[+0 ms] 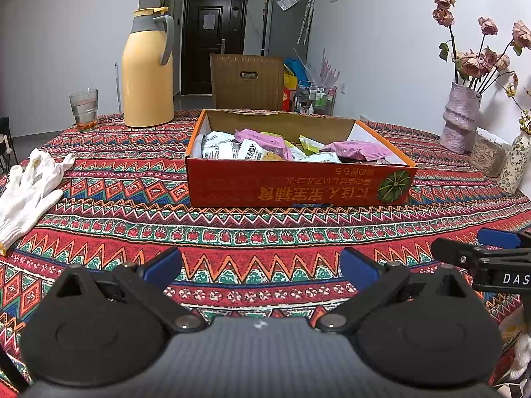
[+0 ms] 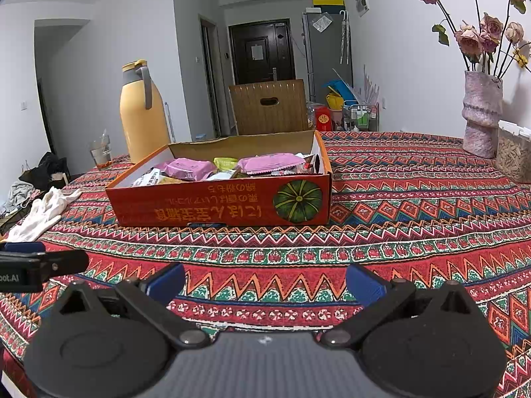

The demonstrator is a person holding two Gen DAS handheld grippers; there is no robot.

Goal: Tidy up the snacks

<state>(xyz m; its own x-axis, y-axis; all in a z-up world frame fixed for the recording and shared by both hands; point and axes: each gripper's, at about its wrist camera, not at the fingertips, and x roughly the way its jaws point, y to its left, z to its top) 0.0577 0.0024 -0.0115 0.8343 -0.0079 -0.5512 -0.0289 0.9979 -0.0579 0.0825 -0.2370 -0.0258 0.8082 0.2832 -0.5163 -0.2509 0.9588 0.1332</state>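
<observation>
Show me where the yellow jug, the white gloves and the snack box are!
yellow jug (image 1: pixel 147 76), left wrist view, middle of its body.
white gloves (image 1: pixel 28 192), left wrist view, the palm.
snack box (image 2: pixel 219 205), right wrist view, its red front wall.

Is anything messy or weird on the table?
The white gloves lie crumpled at the table's left edge, and the snack packets sit jumbled in the orange box, whose print is upside down. Nothing is spilled.

Left wrist: I look low across the tablecloth (image 1: pixel 265 232), facing the snack box (image 1: pixel 298 185) | Right wrist: same heading, from further right | Shared: box, yellow flask (image 1: pixel 147 73), door (image 1: pixel 214 36); each view catches the other gripper's tip.
</observation>
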